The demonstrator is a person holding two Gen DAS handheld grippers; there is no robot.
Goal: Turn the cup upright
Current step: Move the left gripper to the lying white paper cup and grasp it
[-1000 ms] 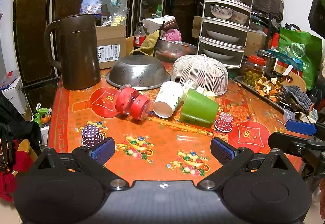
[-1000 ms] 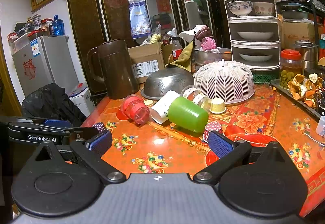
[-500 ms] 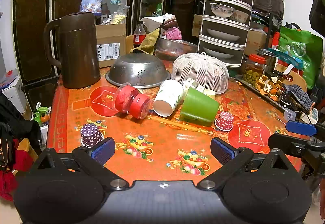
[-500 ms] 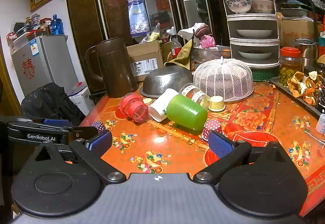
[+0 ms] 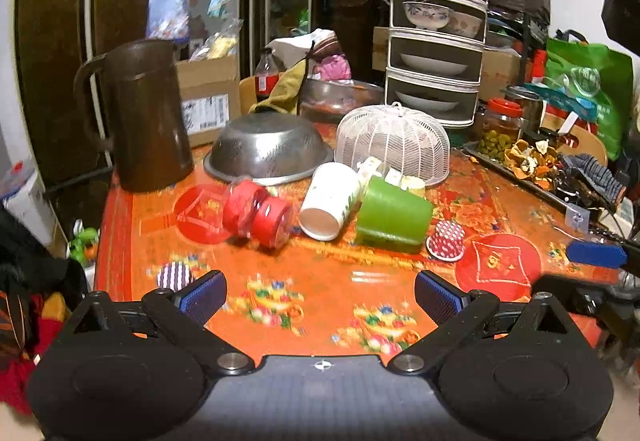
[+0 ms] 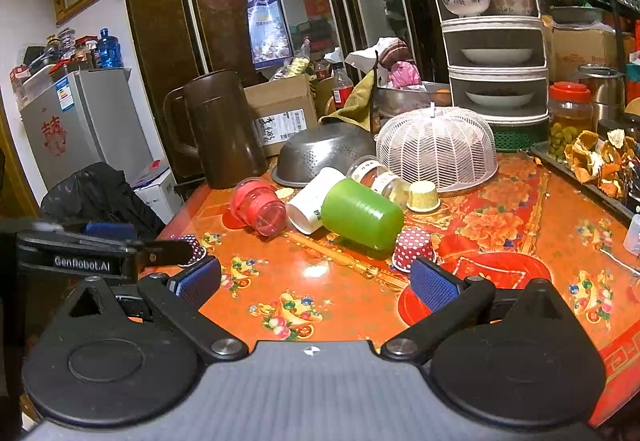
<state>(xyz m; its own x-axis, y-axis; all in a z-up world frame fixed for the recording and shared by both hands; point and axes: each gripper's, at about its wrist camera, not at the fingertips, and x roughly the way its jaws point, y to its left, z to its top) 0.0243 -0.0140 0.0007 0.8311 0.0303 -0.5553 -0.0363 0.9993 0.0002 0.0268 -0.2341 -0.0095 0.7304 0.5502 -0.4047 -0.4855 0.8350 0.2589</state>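
Observation:
Three cups lie on their sides in the middle of the orange table: a red cup (image 5: 258,212), a white paper cup (image 5: 330,201) with its mouth toward me, and a green cup (image 5: 392,215). They also show in the right wrist view: the red cup (image 6: 259,206), the white cup (image 6: 310,200), the green cup (image 6: 360,214). My left gripper (image 5: 320,295) is open and empty, well short of the cups. My right gripper (image 6: 316,281) is open and empty, near the table's front edge.
A brown jug (image 5: 144,113), an upturned steel colander (image 5: 268,147) and a white mesh food cover (image 5: 394,143) stand behind the cups. Small dotted paper cups (image 5: 446,241) (image 5: 174,275) and a red round mat (image 5: 498,267) lie nearby. A tiered dish rack (image 5: 436,41) stands at the back.
Both grippers have moved slightly forward toward the cups. The left wrist view is a little blurred from motion. The cups have not moved.

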